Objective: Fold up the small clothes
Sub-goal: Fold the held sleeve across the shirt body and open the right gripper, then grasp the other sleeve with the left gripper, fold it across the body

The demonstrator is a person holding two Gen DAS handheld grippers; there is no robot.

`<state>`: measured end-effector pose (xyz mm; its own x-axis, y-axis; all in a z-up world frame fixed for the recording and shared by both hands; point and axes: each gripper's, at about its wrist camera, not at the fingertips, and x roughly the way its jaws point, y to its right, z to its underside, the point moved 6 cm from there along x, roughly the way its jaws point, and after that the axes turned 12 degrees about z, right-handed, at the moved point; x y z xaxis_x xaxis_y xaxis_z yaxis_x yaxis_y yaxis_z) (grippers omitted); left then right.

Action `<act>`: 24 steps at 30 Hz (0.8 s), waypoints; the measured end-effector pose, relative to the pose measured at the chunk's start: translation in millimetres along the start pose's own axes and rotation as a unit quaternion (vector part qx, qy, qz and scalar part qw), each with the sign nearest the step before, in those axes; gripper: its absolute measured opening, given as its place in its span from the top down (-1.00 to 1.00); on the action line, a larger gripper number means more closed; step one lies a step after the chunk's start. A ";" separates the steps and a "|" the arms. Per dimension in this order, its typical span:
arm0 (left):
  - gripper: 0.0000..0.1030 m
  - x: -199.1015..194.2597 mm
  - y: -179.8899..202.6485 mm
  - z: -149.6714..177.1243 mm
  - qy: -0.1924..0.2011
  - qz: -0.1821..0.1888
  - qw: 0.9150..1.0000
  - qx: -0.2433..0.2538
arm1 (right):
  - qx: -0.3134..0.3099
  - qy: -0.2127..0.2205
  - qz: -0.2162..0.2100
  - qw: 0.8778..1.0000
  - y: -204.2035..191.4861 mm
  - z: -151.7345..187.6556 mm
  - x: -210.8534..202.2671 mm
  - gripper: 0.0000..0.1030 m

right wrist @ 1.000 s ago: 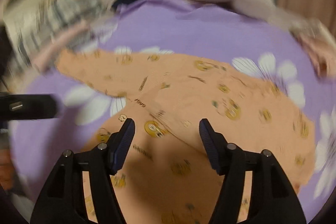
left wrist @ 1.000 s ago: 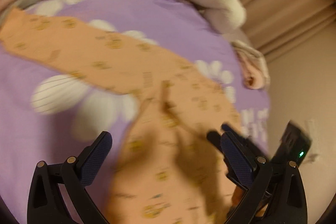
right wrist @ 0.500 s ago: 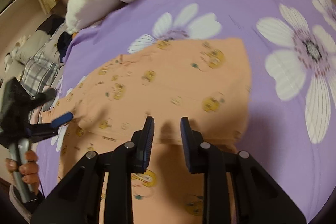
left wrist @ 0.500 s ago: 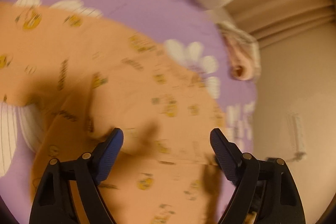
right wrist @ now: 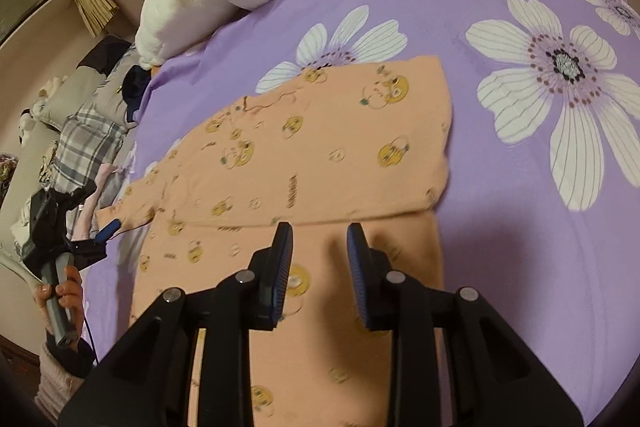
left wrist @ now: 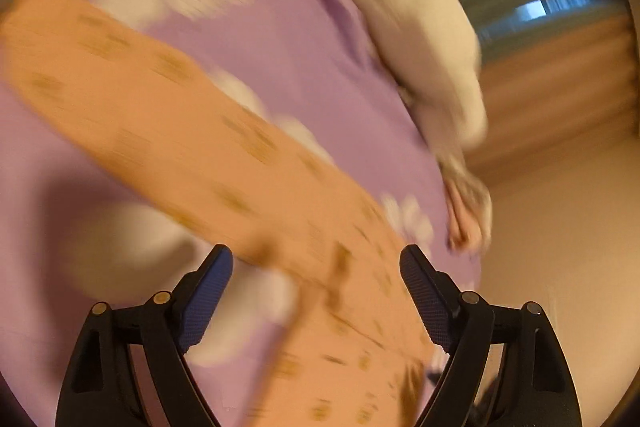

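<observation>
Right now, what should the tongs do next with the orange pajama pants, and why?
Probably the left tongs should close on the end of the pant leg they sit beside. The orange pajama pants lie on the purple flowered bedsheet with one leg stretched sideways, unfolded. The right tongs hover open over the middle fold.

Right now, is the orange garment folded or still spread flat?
Partly folded. In the right wrist view the orange garment has one part doubled across the rest, with a fold edge just ahead of the open right gripper.
</observation>
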<state>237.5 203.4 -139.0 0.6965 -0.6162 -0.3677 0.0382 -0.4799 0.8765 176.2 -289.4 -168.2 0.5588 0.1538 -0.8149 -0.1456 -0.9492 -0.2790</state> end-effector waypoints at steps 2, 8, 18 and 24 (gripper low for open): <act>-0.64 -30.9 -32.2 -19.8 0.041 -0.005 0.998 -0.038 | 0.001 -0.002 -0.006 1.000 -4.8 5.9 -2.0 0.43; -0.64 -91.8 -108.2 -61.9 0.142 0.002 0.982 -0.125 | -0.001 -0.012 -0.005 1.000 -16.6 21.2 -6.8 0.42; -0.64 -81.0 -132.6 -96.6 0.172 -0.003 0.977 -0.129 | -0.013 -0.012 0.025 1.000 -19.4 22.7 -12.7 0.37; -0.41 -82.1 -137.3 -110.0 0.194 -0.042 0.972 -0.123 | -0.031 -0.011 0.036 0.999 -24.6 26.6 -15.1 0.35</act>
<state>253.9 388.5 -195.0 0.8998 -0.2757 -0.3381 0.2441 -0.3241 0.9140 149.6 -261.1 -162.6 0.5299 0.0908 -0.8432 -0.1332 -0.9730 -0.1884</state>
